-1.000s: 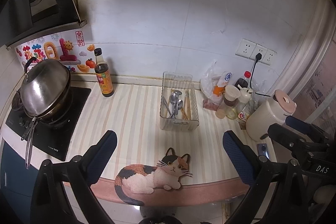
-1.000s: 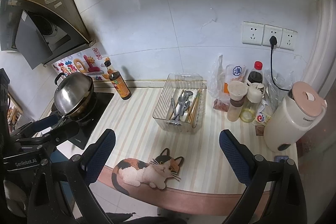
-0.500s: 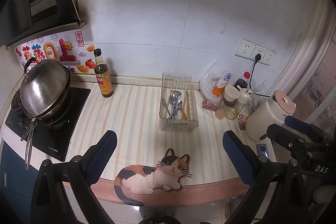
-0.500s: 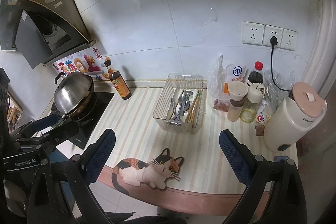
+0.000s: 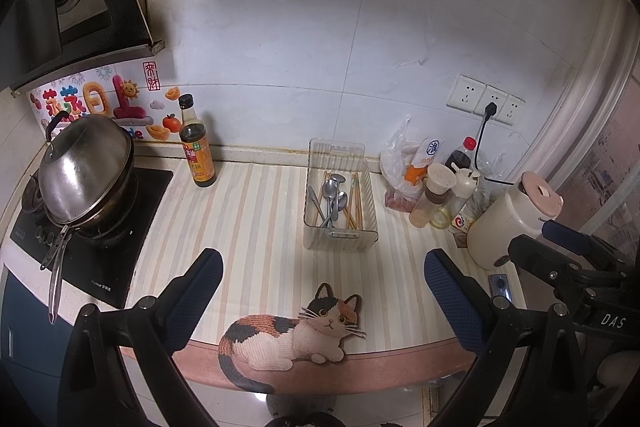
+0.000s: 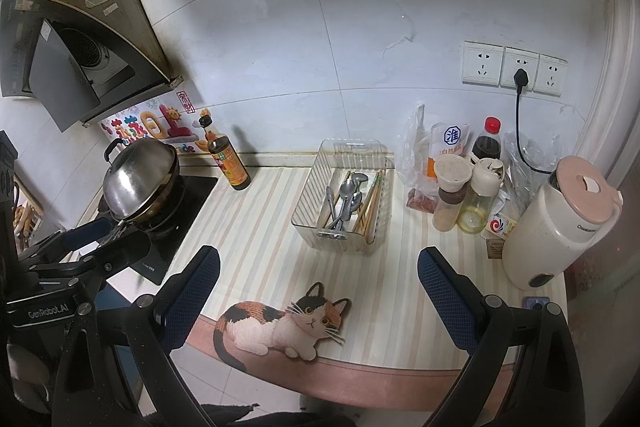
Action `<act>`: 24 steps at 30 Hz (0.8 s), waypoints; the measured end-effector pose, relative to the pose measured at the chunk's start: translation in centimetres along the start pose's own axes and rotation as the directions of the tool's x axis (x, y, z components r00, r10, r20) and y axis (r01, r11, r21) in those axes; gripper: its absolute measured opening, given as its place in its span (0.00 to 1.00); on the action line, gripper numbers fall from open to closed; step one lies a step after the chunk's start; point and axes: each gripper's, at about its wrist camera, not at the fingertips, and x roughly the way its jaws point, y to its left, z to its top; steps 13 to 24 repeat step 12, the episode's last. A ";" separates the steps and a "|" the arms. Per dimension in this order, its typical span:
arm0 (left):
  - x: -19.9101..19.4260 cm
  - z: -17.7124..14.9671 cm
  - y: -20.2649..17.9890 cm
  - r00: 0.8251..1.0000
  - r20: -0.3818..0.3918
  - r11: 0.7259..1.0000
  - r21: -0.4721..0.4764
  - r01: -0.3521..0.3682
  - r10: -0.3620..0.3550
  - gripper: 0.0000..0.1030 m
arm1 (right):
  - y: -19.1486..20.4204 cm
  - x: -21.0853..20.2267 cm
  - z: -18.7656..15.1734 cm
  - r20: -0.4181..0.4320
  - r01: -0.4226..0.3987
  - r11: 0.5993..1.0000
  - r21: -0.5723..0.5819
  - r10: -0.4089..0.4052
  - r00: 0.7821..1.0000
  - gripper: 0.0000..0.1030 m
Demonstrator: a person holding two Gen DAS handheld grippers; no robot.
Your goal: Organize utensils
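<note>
A clear plastic basket (image 5: 340, 241) stands on the striped counter near the back wall; it also shows in the right wrist view (image 6: 340, 245). Several metal spoons (image 5: 331, 193) and wooden chopsticks (image 5: 354, 201) lie inside it, seen again as spoons (image 6: 347, 193) and chopsticks (image 6: 370, 205). My left gripper (image 5: 322, 291) is open and empty, held back above the counter's front edge. My right gripper (image 6: 320, 283) is open and empty, also well short of the basket. Each gripper shows at the edge of the other's view.
A lidded wok (image 5: 86, 171) sits on the stove at left, a sauce bottle (image 5: 196, 151) beside it. Condiment jars (image 5: 436, 199) and a white kettle (image 5: 512, 223) crowd the right. A cat-shaped mat (image 5: 292, 335) lies at the front edge.
Both views have barely shifted; the grippers stay open and nothing on the counter has moved.
</note>
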 end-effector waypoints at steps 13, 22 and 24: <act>-0.3 0.1 0.2 1.000 -0.001 1.000 0.006 0.012 -0.012 1.00 | 0.1 0.0 0.0 0.001 0.002 1.000 0.002 -0.002 1.000 0.97; -0.3 0.1 0.2 1.000 -0.001 1.000 0.006 0.012 -0.012 1.00 | 0.1 0.0 0.0 0.001 0.002 1.000 0.002 -0.002 1.000 0.97; -0.3 0.1 0.2 1.000 -0.001 1.000 0.006 0.012 -0.012 1.00 | 0.1 0.0 0.0 0.001 0.002 1.000 0.002 -0.002 1.000 0.97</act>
